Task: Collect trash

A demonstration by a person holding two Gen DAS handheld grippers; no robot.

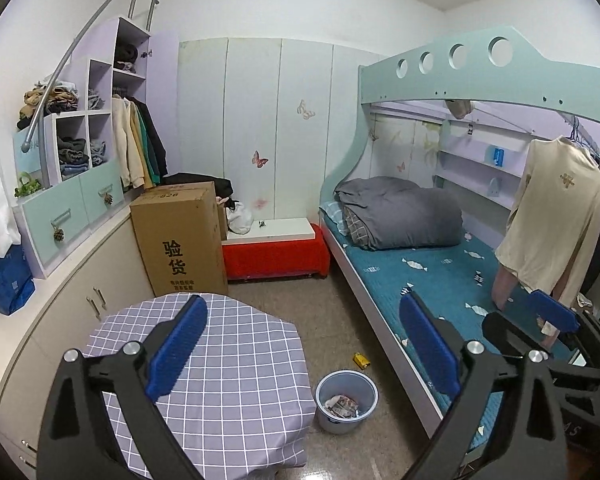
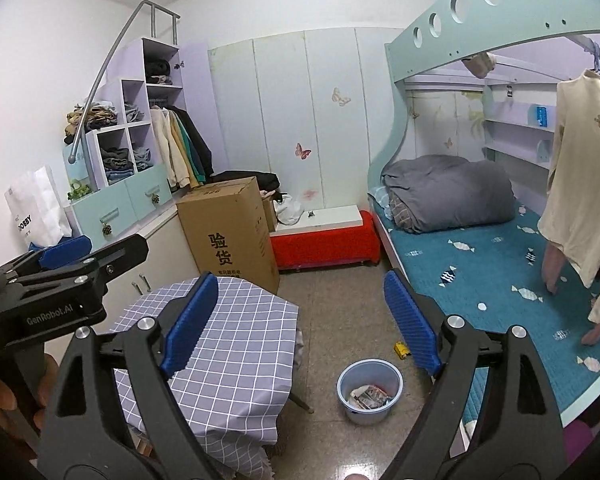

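Jaws of both grippers are being held wide apart, with nothing gripped. The left gripper [image 1: 304, 344] and right gripper [image 2: 300, 320] are being kept high above the floor. A bin [image 1: 346, 384] holding crumpled trash [image 1: 342, 405] is being seen low between the jaws, beside the checked worktop [image 1: 236, 360]. A yellow scrap [image 1: 361, 359] is lying on the floor just beyond the bin, near the bed [image 1: 440, 272].

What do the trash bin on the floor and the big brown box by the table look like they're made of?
The trash bin looks like smooth pale blue plastic: thin moulded rim, slight sheen. The brown box looks like matte corrugated cardboard: flat brown panels, folded top flaps, black printed characters.
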